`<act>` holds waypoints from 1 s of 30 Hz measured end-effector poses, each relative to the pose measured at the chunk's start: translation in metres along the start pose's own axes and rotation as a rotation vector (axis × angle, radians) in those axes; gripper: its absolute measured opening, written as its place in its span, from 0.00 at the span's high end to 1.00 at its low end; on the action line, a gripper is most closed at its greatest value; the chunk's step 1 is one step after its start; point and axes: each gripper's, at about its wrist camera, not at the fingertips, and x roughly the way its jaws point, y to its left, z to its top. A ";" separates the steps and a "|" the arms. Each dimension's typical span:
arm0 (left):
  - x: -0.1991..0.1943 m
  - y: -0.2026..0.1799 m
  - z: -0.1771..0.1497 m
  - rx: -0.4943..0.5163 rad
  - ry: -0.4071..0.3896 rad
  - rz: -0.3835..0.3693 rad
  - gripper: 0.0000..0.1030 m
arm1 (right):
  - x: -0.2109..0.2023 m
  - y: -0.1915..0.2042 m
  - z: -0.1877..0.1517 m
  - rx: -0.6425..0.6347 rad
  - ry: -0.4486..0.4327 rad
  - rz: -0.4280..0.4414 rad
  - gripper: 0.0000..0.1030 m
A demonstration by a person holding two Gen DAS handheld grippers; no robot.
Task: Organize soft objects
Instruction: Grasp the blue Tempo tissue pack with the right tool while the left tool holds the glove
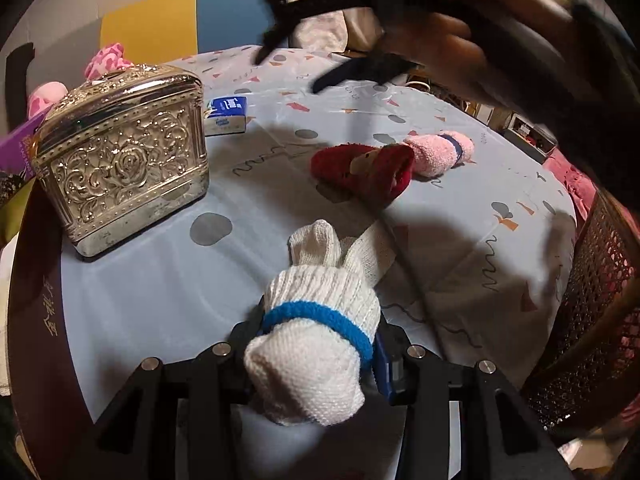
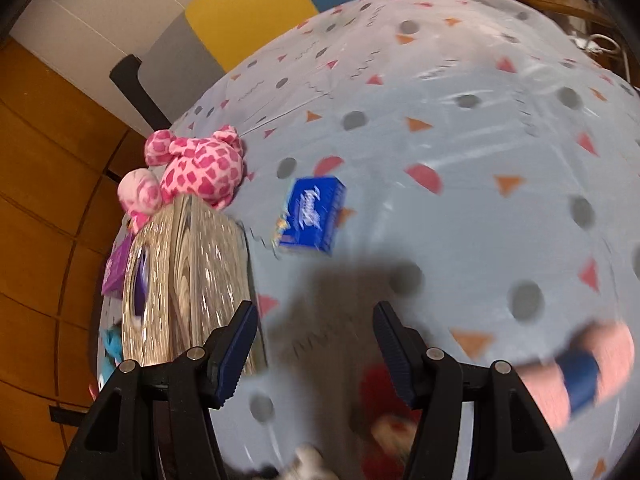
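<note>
A white knitted sock with a blue band (image 1: 320, 316) sits between the fingers of my left gripper (image 1: 316, 344), which is shut on it just above the pale blue tablecloth (image 1: 160, 300). Beyond it lie a red sock (image 1: 364, 172) and a pink sock with a navy band (image 1: 440, 152), touching each other. My right gripper (image 2: 314, 344) hovers open over the cloth with nothing between its fingers. Blurred below it are the red sock (image 2: 384, 400) and, to the right, the pink sock (image 2: 580, 376). A person's hand (image 1: 460, 32) shows blurred at the top of the left wrist view.
An ornate silver box (image 1: 120, 156) stands at the left, with a pink spotted plush (image 2: 196, 168) and a purple box (image 2: 116, 268) behind it. A blue tissue pack (image 2: 312, 216) lies near the box. A wicker chair (image 1: 592, 280) borders the table's right edge.
</note>
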 end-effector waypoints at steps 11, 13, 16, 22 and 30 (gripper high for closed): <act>-0.004 0.016 -0.007 -0.067 -0.035 -0.069 0.60 | 0.090 0.049 0.059 -0.146 0.050 -0.257 0.31; -0.005 0.020 -0.008 -0.087 -0.041 -0.080 0.60 | 0.100 0.046 0.061 -0.122 0.060 -0.267 0.31; -0.009 0.025 -0.009 -0.097 -0.050 -0.078 0.60 | 0.113 0.037 0.064 -0.090 0.083 -0.262 0.31; -0.009 0.033 -0.007 -0.136 -0.049 -0.106 0.60 | 0.107 0.027 0.047 -0.157 0.115 -0.311 0.48; -0.011 0.033 -0.005 -0.161 -0.036 -0.103 0.60 | 0.042 0.003 -0.002 -0.211 0.108 -0.345 0.49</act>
